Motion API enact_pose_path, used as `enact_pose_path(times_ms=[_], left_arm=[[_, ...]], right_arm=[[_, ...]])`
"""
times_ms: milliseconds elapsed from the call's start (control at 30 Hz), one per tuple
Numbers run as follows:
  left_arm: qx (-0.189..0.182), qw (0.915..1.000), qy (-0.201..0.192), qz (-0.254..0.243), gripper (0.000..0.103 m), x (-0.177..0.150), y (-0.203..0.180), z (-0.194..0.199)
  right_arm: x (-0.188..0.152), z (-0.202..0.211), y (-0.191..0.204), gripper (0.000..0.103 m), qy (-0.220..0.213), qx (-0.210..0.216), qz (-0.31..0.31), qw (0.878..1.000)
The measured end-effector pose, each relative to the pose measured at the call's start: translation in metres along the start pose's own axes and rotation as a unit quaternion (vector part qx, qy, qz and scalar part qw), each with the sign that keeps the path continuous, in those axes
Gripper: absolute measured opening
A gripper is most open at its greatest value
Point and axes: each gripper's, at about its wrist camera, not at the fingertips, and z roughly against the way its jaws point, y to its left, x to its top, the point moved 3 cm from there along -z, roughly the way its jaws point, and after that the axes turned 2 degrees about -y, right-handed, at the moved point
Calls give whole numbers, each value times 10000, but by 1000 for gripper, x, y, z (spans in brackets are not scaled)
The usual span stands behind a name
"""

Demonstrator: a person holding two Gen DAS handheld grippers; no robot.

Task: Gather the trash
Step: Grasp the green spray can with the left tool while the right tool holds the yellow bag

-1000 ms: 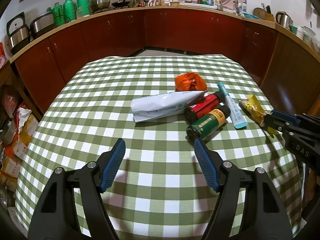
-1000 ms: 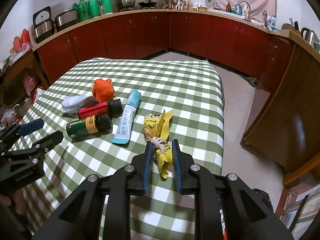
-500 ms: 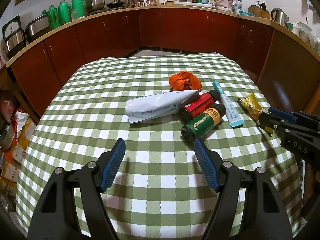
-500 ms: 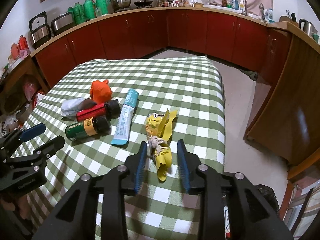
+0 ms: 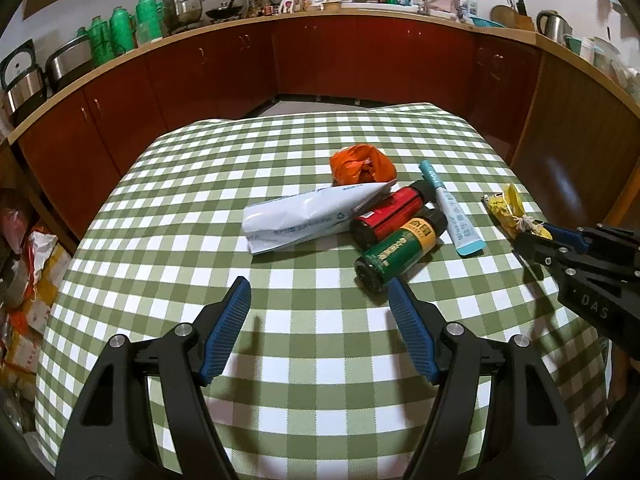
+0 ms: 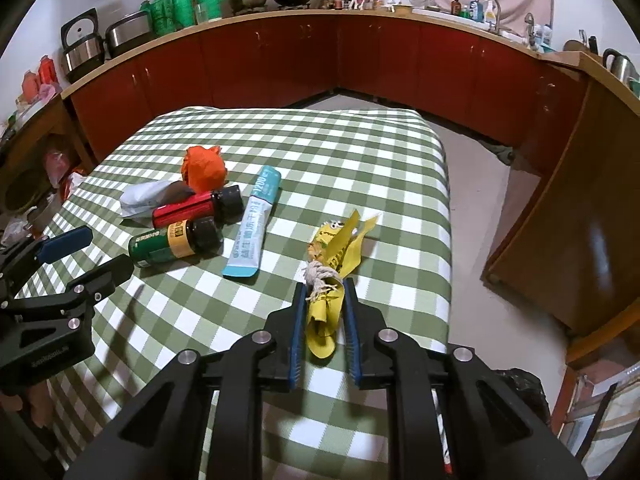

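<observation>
My right tongs (image 6: 325,296) are closed on the yellow wrapper (image 6: 334,258) near the table's (image 6: 360,144) right edge, gripping its near end w/ the long axis pointing straight away from me. Left tongs (image 5: 318,312) hang apart, empty, aimed toward the bottles (image 5: 396,236), prob. next pickup.

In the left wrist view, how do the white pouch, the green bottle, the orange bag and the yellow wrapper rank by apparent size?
1. white pouch
2. green bottle
3. orange bag
4. yellow wrapper, partly hidden by the right tool

The bag lies farther off, so ranks 2 and 3 are unsure.
</observation>
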Motion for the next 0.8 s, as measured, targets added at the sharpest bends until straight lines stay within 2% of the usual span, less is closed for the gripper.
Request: enact_pose_path(times_ms=[400, 467, 533, 567, 800], left_arm=[[-300, 9984, 154, -446, 67, 11, -25, -16], [-340, 9979, 182, -520, 58, 12, -29, -19], [-400, 9971, 274, -588, 43, 12, -33, -23], [-463, 9968, 282, -593, 39, 12, -33, -23], [-555, 9957, 171, -722, 30, 11, -39, -17]], right_arm=[[-8, 6, -7, 18, -30, 64, -141, 9999], [-8, 7, -9, 18, -46, 75, -172, 9998], [-9, 8, -10, 18, -51, 80, -192, 9998], [-10, 9, -11, 18, -55, 84, -201, 9997], [-15, 16, -14, 18, -90, 88, -277, 9995]])
